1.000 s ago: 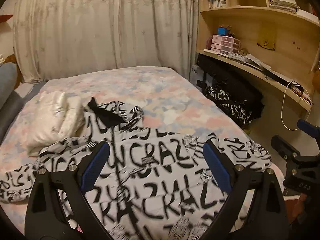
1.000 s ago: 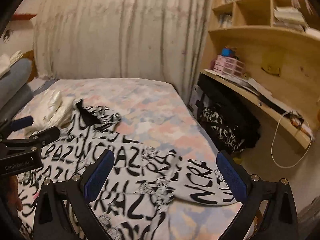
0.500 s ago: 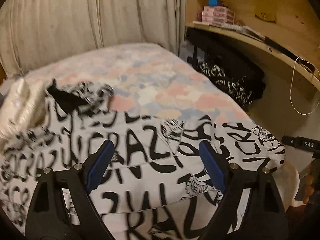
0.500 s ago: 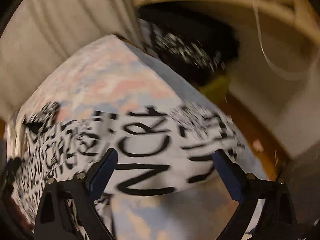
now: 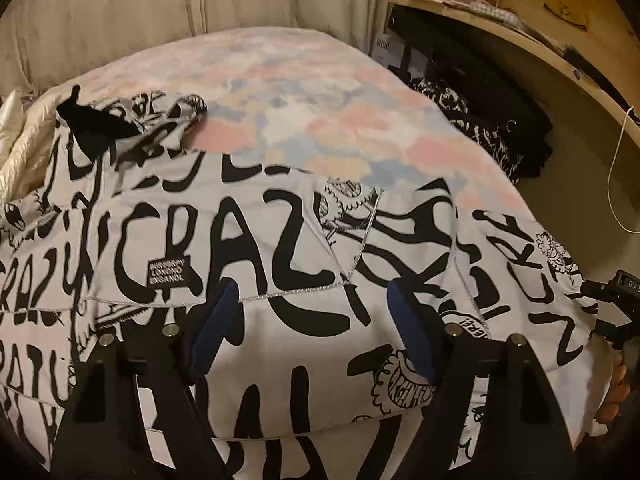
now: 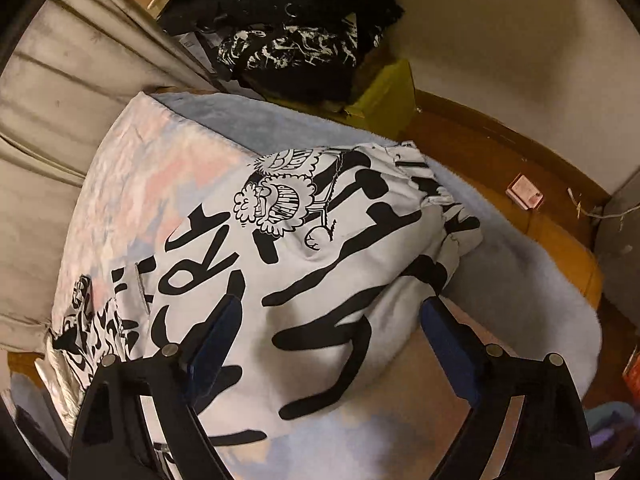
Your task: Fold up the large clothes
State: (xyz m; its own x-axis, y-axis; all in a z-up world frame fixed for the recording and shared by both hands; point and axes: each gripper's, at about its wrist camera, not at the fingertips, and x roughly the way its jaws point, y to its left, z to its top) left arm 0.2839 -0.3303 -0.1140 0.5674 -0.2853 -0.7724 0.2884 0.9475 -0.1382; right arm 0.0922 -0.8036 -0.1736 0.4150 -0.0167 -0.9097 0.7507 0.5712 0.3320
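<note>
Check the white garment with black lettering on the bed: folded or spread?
Spread. The white garment with black lettering lies opened across the pastel bedspread, sleeve extended sideways, no tidy fold visible.

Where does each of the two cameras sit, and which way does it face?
Left wrist: on the left gripper, facing down over the printed jacket on the bed; jaws closing, clear of cloth; the right gripper's tip and a hand show.
Right wrist: on the right gripper, tilted, facing down at the jacket's sleeve.
Shared: jacket, bed.
</note>
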